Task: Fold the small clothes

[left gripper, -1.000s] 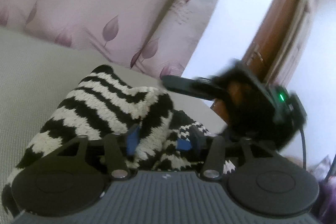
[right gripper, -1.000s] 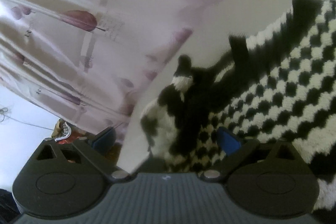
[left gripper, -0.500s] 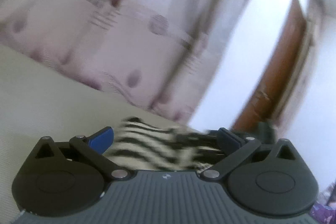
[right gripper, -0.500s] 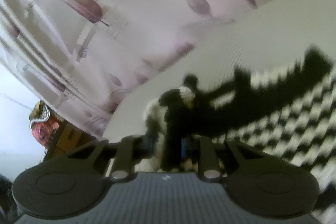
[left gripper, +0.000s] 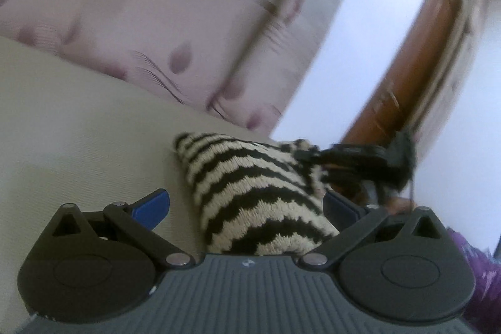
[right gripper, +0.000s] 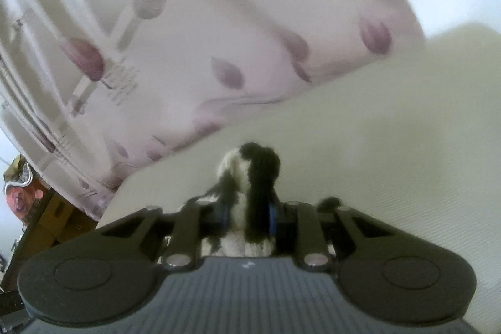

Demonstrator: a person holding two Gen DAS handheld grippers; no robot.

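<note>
- Now standing wide apart, the blue pads of the left gripper (left gripper: 245,207), after clamping the knit one second ago; letting go of the black-and-white knitted garment (left gripper: 250,193).
- Lying between the spread fingers in the lower centre of the left wrist frame, the garment, bunched on the cream surface (left gripper: 78,121), touching neither pad as far as visible.
- Reaching in from the right of that frame, the right gripper (left gripper: 360,158), dark and blurred, meeting the far corner of the garment.
- Pinching narrow now in the right wrist frame, the right gripper (right gripper: 247,216), after standing wide one second ago; gripping a fold of the garment (right gripper: 250,174) between its pads.
- Sticking up above the closed fingers in the centre of that frame, a black and white tuft of the knit.
- Filling the upper left of both frames, a pink curtain with leaf print (left gripper: 156,14).
- Showing at the upper right of the left wrist frame, a brown door (left gripper: 407,68).
</note>
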